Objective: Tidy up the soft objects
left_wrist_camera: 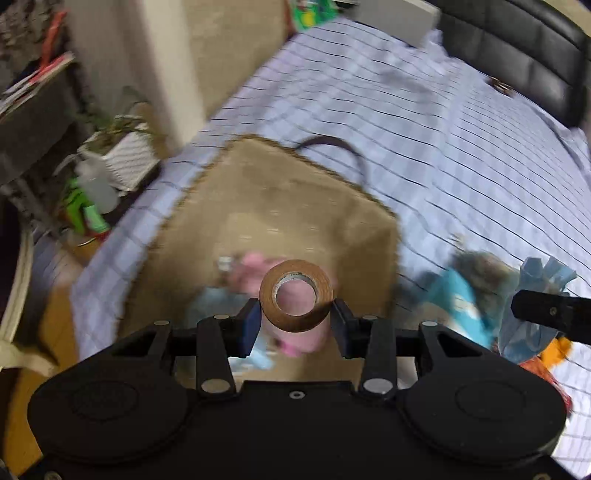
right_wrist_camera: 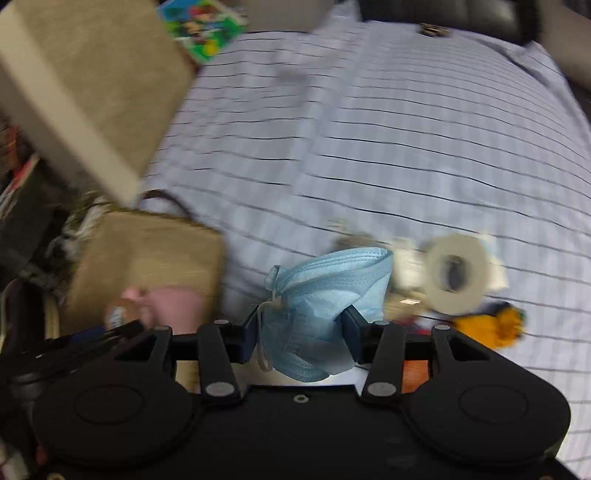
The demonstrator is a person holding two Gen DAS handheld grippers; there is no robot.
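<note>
My left gripper (left_wrist_camera: 295,317) holds a roll of brown tape (left_wrist_camera: 295,294), its fingers (left_wrist_camera: 248,328) closed against the roll's sides, the hole facing me. The roll hangs above a tan woven basket (left_wrist_camera: 280,206) that sits on the bed (left_wrist_camera: 424,147) close to its left edge, a dark handle arching over the far rim. Inside the basket lie a pink soft object (left_wrist_camera: 255,269) and something pale blue, both blurred.

My right gripper (right_wrist_camera: 301,334) holds a light blue face mask (right_wrist_camera: 325,291), crumpled, with its fingers (right_wrist_camera: 352,334) pressed into the fabric and an ear loop dangling at the left. The mask is lifted off the bed's checked sheet, just to the right of the basket (right_wrist_camera: 147,258).

On the sheet near the bed's front edge, a roll of white tape (right_wrist_camera: 456,275) lies beside a yellow-orange plush piece (right_wrist_camera: 495,326). From the left wrist view, a heap of teal and blue soft things (left_wrist_camera: 461,295) lies to the right of the basket. A colourful box (right_wrist_camera: 201,27) lies at the far edge of the bed.
</note>
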